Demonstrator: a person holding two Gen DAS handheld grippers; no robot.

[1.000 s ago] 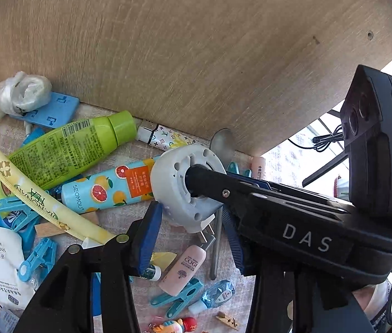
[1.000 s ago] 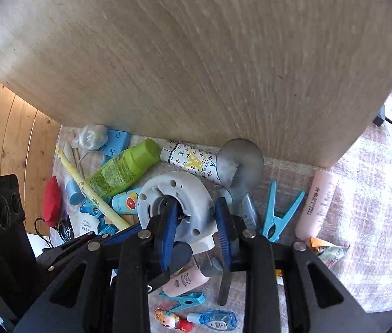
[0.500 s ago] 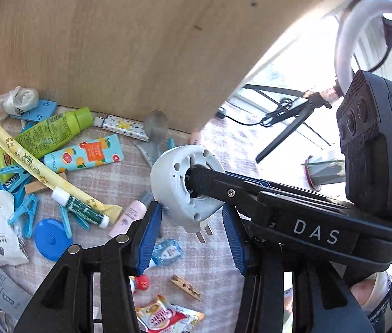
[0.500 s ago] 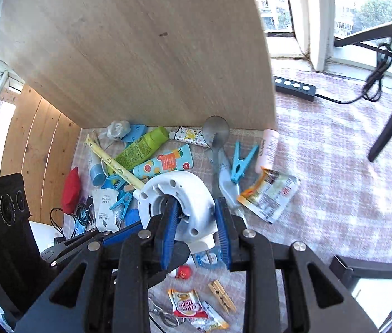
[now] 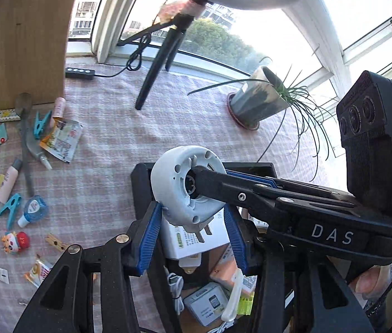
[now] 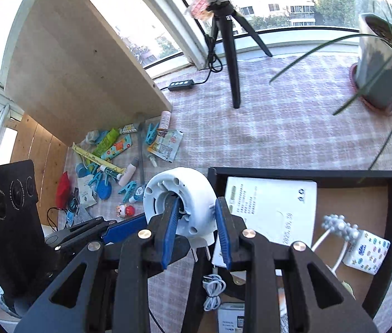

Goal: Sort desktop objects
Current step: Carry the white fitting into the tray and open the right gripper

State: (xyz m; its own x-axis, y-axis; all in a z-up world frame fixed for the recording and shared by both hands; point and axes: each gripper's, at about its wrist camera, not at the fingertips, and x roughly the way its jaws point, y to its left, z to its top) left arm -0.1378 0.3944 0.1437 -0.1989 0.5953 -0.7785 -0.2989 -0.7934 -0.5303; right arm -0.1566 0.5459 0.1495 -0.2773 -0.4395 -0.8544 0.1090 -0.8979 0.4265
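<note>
The right gripper [image 6: 196, 231] grips a round white plug-in device [image 6: 180, 201], one blue-padded finger pushed into its central opening and the other pressed against its outer wall, so the jaws are closed narrow on its rim. In the left wrist view that gripper reaches in from the right, its long black body nearly level, and the device [image 5: 186, 190] hangs on its tip with two metal prongs pointing down. The left gripper [image 5: 193, 236] sits just below the device, its jaws moderately wide and its blue pads [image 5: 148, 238] flanking the lower edge; whether a pad touches the device cannot be told.

The device hangs above the near-left corner of a black tray [image 6: 390, 177] (a shallow, brown-floored box), which holds a white carton [image 6: 273, 211], a small patterned box [image 6: 368, 249] and a coiled white cable [image 6: 212, 288]. The tray rests on a pink checked tablecloth [image 6: 279, 127]. Well to the left lies a scatter of blue clothes pegs [image 5: 41, 120], tubes and sachets beside an upright wooden board [image 6: 79, 63]. A potted plant [image 5: 257, 102] and a black tripod [image 6: 230, 55] stand farther back.
</note>
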